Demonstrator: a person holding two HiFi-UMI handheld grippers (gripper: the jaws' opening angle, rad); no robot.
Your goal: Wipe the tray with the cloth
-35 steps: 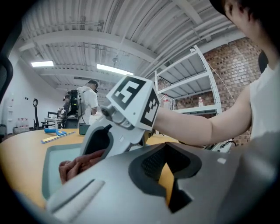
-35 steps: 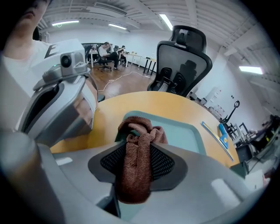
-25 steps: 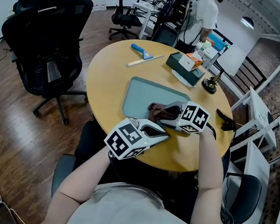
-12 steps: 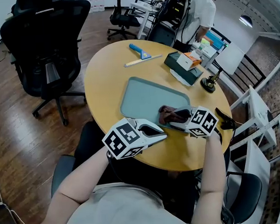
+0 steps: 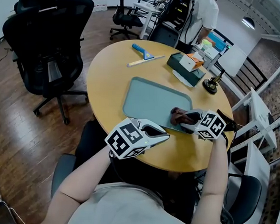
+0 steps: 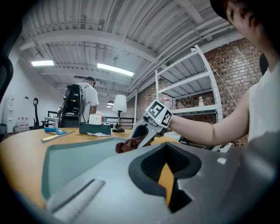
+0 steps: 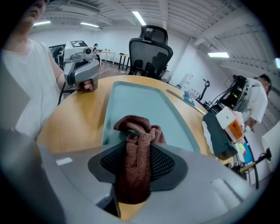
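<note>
Right tool (image 7: pixel 139 154): jaws closed on the cloth (image 7: pixel 136 139), which fills the space between the mesh pads. One end of the cloth hangs back behind the jaws; the rest bulges forward past the tips.

Cloth condition:
- Colour is reddish brown, with a coarse knitted or terry texture.
- It is bunched and twisted into a knot-like wad, not spread flat.
- The forward bulge sits in the tray (image 5: pixel 146 98), at the corner nearest the person on the right side. The right gripper view shows it low against the tray floor by the near rim.

Tray condition:
- It is rectangular with rounded corners and a raised rim, pale grey-green in colour.
- It lies flat on the round wooden desk (image 5: pixel 104 73), set at an angle to the person.
- The visible floor is plain and uniform in tone.

Left tool (image 5: pixel 164 136): jaws drawn together with nothing between them. The left gripper view shows only a narrow slit of desk colour between the pads. Its tips lie just beside the near rim of the tray; contact with the rim cannot be determined.

Other items on the desk, all beyond the far side of the tray:
- a blue-handled squeegee (image 5: pixel 142 51);
- a dark green box (image 5: pixel 184 65) with an orange and white pack on top.
</note>
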